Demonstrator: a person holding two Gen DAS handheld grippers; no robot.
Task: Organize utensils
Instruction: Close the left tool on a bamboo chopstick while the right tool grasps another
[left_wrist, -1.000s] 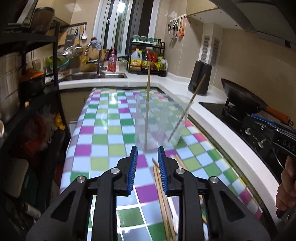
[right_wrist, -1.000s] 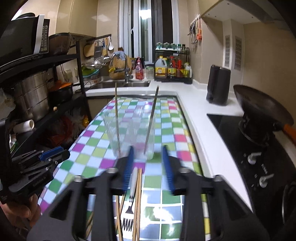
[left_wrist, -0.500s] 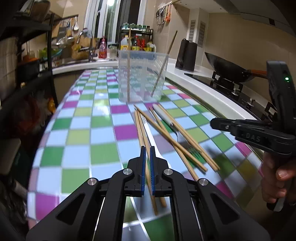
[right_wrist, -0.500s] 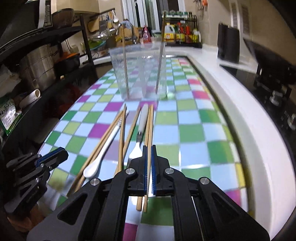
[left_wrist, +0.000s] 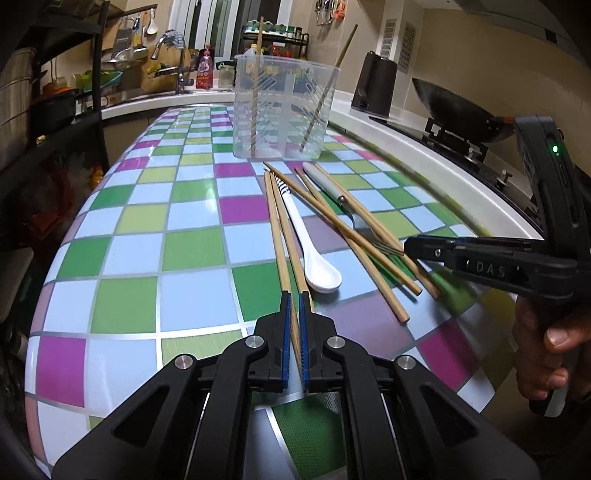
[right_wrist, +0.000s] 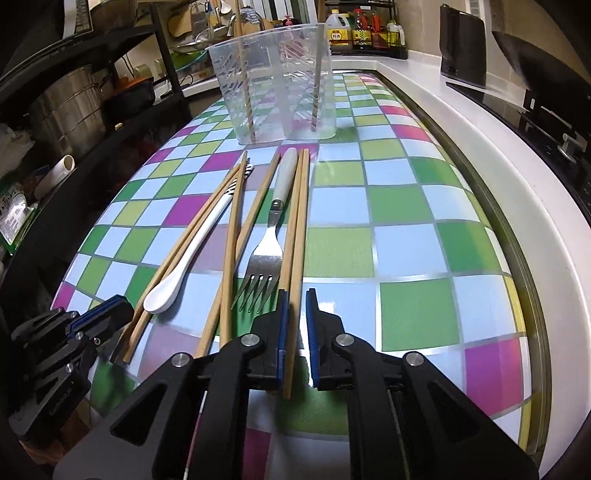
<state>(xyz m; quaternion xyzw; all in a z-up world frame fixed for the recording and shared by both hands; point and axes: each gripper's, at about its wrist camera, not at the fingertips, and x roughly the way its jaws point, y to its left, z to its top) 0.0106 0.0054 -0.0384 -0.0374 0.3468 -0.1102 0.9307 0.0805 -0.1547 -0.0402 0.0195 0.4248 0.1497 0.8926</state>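
Several wooden chopsticks (left_wrist: 282, 236), a white spoon (left_wrist: 314, 258) and a fork (right_wrist: 264, 254) lie on the checkered counter in front of a clear plastic holder (left_wrist: 282, 110) with two chopsticks standing in it. My left gripper (left_wrist: 294, 332) is nearly shut around the near end of a chopstick in the left pair. My right gripper (right_wrist: 295, 328) sits slightly open over the near end of a chopstick (right_wrist: 295, 236) to the right of the fork. The clear holder also shows in the right wrist view (right_wrist: 273, 85).
A white counter ledge (right_wrist: 480, 140) and a stove with a wok (left_wrist: 458, 110) run along the right. A black kettle (left_wrist: 373, 85) stands behind the holder. A dark shelf rack with pots (right_wrist: 66, 107) stands on the left, the sink (left_wrist: 155, 88) at the back.
Both grippers have come down and back to the near ends of the chopsticks. A second ago both were wide open near the holder; the jaws then closed to a narrow gap.
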